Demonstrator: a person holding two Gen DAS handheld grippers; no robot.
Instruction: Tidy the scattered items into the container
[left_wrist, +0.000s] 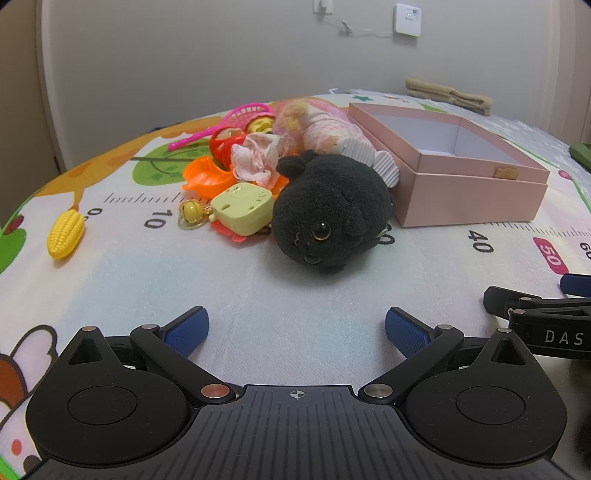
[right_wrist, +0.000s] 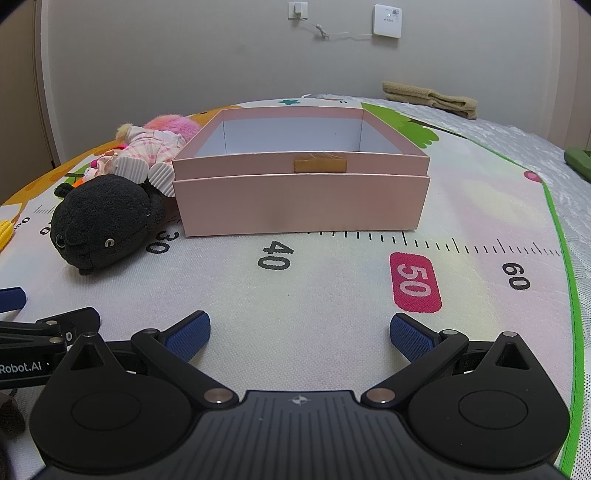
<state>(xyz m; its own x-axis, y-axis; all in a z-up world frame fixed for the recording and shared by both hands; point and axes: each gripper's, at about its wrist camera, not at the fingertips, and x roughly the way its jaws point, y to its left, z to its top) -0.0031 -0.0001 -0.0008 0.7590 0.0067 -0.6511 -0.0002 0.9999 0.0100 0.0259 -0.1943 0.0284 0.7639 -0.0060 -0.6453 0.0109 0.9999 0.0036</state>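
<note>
A black plush toy (left_wrist: 330, 212) lies on the play mat just ahead of my open left gripper (left_wrist: 297, 330), with nothing between its fingers. Behind the plush is a heap of toys: a pale yellow cube toy (left_wrist: 242, 208), an orange plastic piece (left_wrist: 205, 177), a pink net scoop (left_wrist: 236, 118), a doll in pink (left_wrist: 325, 129) and a bell keyring (left_wrist: 190, 214). A yellow toy corn (left_wrist: 66, 232) lies apart at the left. The open pink box (right_wrist: 301, 192) stands empty ahead of my open right gripper (right_wrist: 299, 332). The black plush (right_wrist: 105, 218) sits left of the box.
The play mat (right_wrist: 332, 280) with printed ruler marks covers a bed. Folded tan cloth (right_wrist: 430, 98) lies at the far right near the wall. A green object (right_wrist: 580, 158) shows at the right edge. The other gripper (left_wrist: 539, 325) is beside my left one.
</note>
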